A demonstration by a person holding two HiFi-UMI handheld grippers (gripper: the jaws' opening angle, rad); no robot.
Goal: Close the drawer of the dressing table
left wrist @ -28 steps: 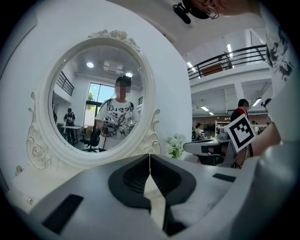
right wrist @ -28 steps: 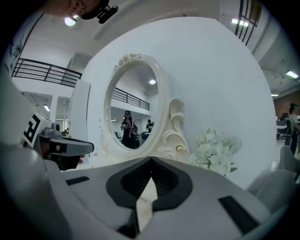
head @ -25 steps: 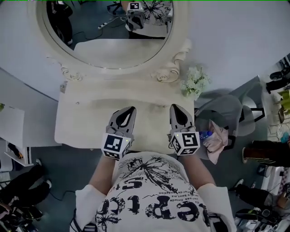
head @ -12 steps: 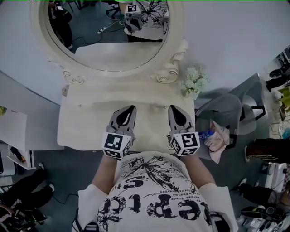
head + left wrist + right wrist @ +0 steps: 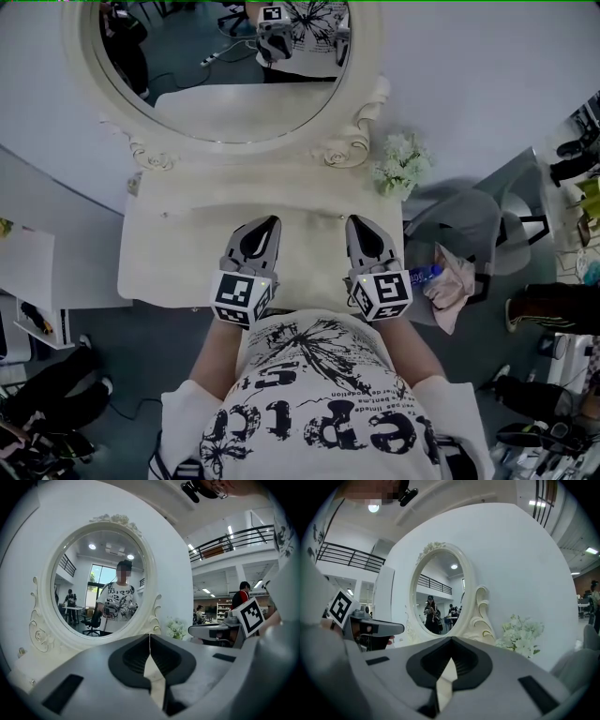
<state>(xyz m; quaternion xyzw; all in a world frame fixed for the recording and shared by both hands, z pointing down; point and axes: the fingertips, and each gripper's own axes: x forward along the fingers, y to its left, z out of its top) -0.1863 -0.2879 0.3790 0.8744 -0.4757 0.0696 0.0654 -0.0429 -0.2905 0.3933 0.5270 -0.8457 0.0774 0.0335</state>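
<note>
A cream dressing table (image 5: 178,258) stands against a curved white wall (image 5: 487,75), seen from steeply above. An oval mirror (image 5: 225,75) in a carved frame rises at its back. A small bunch of white flowers (image 5: 403,164) sits at the right rear corner. Right of the table is a grey chair (image 5: 459,225) with a pink cloth (image 5: 455,286) on it, on a dark floor (image 5: 122,375).

The person, in a white printed shirt (image 5: 319,412), stands at the table's near edge. The left gripper (image 5: 268,225) and right gripper (image 5: 354,222) lie side by side over the front middle of the tabletop, pointing at the mirror. Each gripper's own view shows its jaws pressed together at the tips, holding nothing. The drawer sits below them at the table's front and is hidden from above, so I cannot tell how far out it stands.

Only the left gripper view shows the mirror head-on, reflecting the person, and an open hall with a railed balcony. Only the right gripper view shows the flowers from the side.

Compared with a second ago, little differs: the right gripper has edged slightly toward the left one.
</note>
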